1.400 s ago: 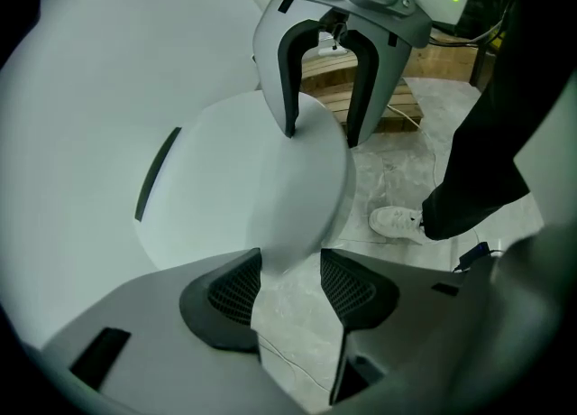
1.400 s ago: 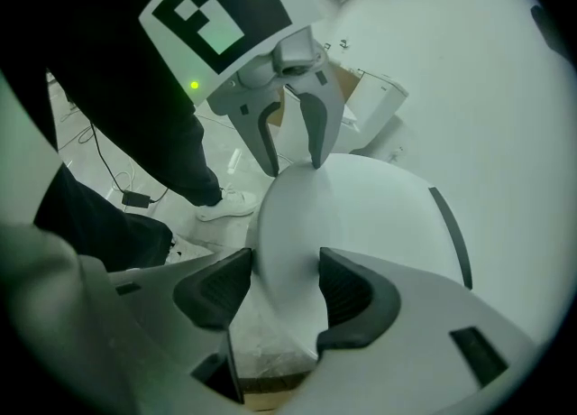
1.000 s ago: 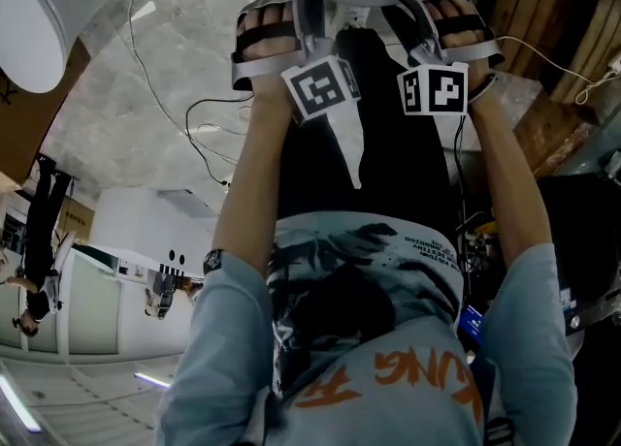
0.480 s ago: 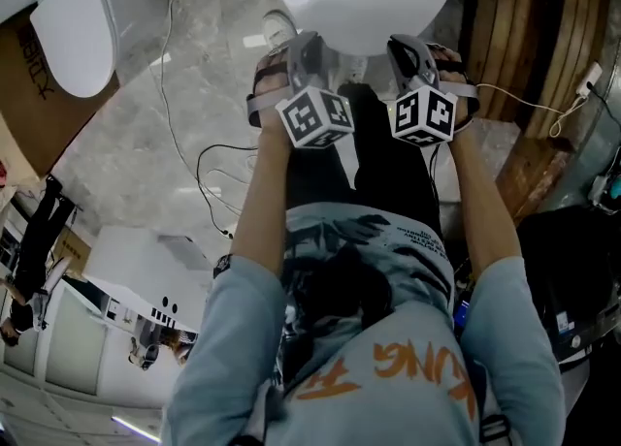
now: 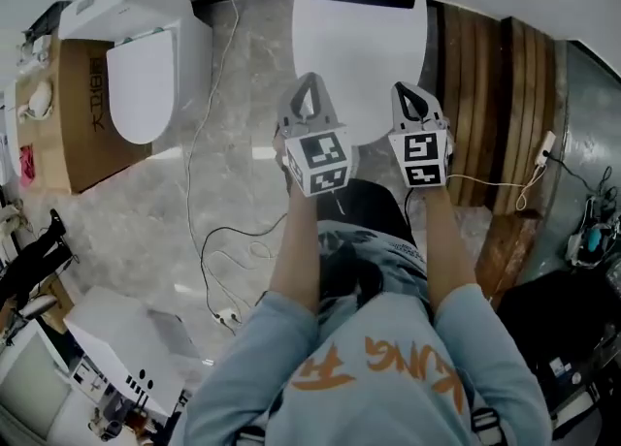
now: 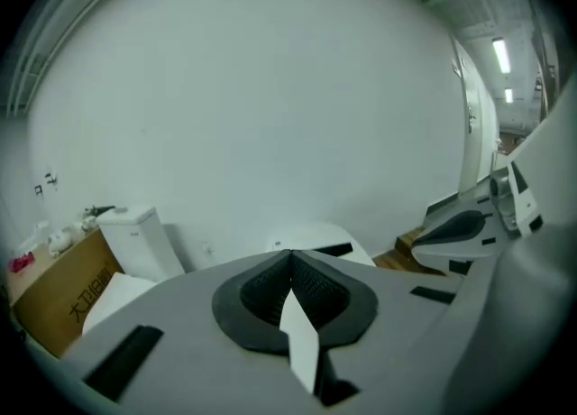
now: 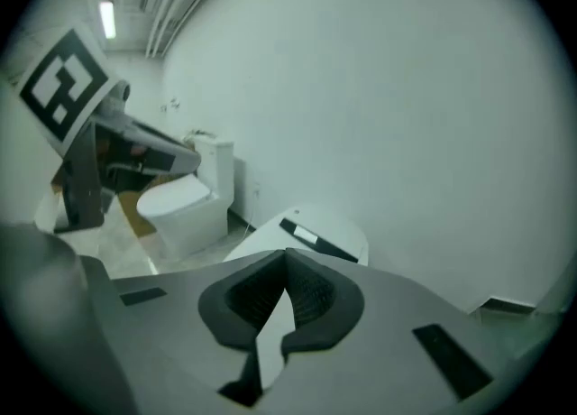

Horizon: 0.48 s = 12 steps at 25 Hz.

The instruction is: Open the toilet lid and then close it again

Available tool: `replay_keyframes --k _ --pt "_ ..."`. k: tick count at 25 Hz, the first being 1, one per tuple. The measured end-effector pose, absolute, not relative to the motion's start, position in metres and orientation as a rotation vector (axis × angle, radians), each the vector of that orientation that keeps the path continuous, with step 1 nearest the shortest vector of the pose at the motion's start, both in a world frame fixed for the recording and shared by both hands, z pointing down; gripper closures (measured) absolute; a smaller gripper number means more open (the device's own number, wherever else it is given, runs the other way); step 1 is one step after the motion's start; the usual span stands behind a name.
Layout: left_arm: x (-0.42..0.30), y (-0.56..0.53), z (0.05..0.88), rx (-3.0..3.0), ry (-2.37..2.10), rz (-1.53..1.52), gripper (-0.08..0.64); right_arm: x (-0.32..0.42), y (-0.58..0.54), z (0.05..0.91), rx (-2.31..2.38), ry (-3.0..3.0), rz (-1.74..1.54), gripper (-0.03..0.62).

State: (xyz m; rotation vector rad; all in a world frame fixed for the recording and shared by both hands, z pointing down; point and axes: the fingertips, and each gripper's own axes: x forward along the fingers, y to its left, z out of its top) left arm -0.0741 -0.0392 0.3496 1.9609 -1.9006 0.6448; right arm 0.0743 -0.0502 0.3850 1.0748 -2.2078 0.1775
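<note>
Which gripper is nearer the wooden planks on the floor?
Right. The right gripper hangs at the edge of the toilet lid beside the wooden planks; the left gripper is across the lid.

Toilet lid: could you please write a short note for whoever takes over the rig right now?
Left gripper: jaws have just closed; shut, nothing between them; above the lid's near end.
Right gripper: the same, shut and empty, beside the left.
Toilet lid: down and flat; neither gripper touches it.
Done: the lid lies closed; whether it was opened first is not visible.
Left: if it was not, open it and close it again.
</note>
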Motion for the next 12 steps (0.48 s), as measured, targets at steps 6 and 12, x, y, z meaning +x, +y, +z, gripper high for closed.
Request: replay_keyframes --k 6,12 --pt "-0.09 -0.067 0.226 1.942 -2.157 0.391 0.534 0.063 -0.093 0.247 1.344 -2.42 0.196 0.58" --pt "-0.086 -0.082 0.125 2.055 -2.297 0.258 0.534 0.07 -0.113 0.133 1.473 -2.574 0.046 0.58"
